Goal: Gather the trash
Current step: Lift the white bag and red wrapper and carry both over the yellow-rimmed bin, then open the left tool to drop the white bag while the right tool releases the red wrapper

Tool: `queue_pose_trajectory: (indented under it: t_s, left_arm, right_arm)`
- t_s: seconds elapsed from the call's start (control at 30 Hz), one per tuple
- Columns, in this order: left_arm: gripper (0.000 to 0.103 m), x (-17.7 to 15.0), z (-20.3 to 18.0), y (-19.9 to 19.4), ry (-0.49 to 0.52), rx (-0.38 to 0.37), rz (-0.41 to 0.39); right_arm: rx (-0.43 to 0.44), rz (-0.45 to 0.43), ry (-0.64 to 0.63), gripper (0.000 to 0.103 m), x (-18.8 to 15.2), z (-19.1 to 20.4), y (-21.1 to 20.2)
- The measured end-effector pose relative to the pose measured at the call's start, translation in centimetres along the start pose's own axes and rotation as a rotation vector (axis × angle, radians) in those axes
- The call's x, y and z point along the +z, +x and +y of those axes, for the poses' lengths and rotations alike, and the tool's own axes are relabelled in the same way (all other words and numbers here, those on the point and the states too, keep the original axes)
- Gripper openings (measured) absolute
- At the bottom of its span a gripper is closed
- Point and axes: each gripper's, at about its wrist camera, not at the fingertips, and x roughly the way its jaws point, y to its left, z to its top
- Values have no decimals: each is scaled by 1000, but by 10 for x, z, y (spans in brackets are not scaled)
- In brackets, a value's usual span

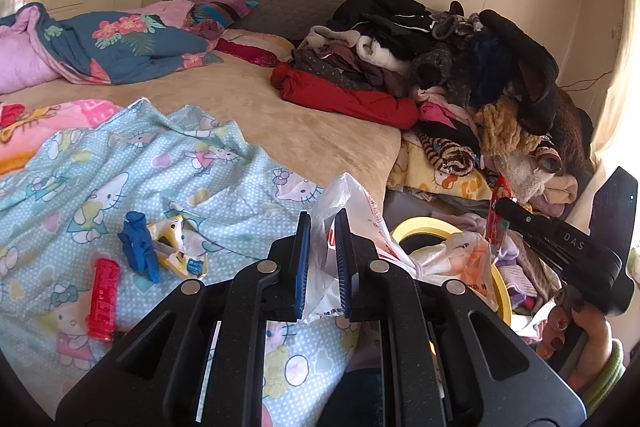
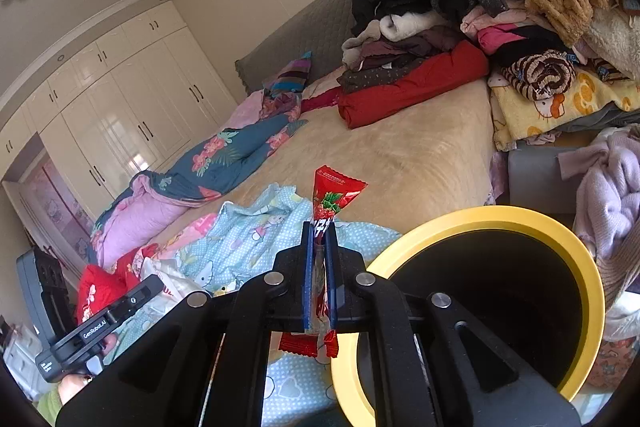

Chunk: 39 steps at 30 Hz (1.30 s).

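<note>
Pinching a red snack wrapper [image 2: 326,251], right gripper [image 2: 319,227] has its jaws nearly together with the flat packet clamped between the blue pads. Wrapper's long axis runs along the fingers: top end fans out past the tips, bottom end hangs below. Yellow-rimmed bin [image 2: 472,223] sits just to the right of this gripper and lower, mouth open and dark; right hand is clearly the nearer one for the drop, judged as a short swing rightward over the rim.

Left gripper [image 1: 323,223] likewise nearly closed, gripping a white plastic bag [image 1: 340,203] beside the bin [image 1: 420,225]. Still lying on the blue cartoon quilt [image 1: 120,167]: red tube [image 1: 103,299], blue glove [image 1: 138,245], yellow wrapper [image 1: 178,247].
</note>
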Motion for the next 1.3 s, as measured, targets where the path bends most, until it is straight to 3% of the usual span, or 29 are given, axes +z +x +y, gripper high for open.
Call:
queue_pose_trajectory:
  t_s: [0.8, 1.3]
  left_arm:
    - [8, -26, -58, 26, 102, -77, 53]
    - [8, -48, -98, 54, 205, -117, 107]
  right_arm:
    - [-85, -80, 59, 6, 17, -48, -30]
    - [-147, -81, 96, 6, 16, -78, -34]
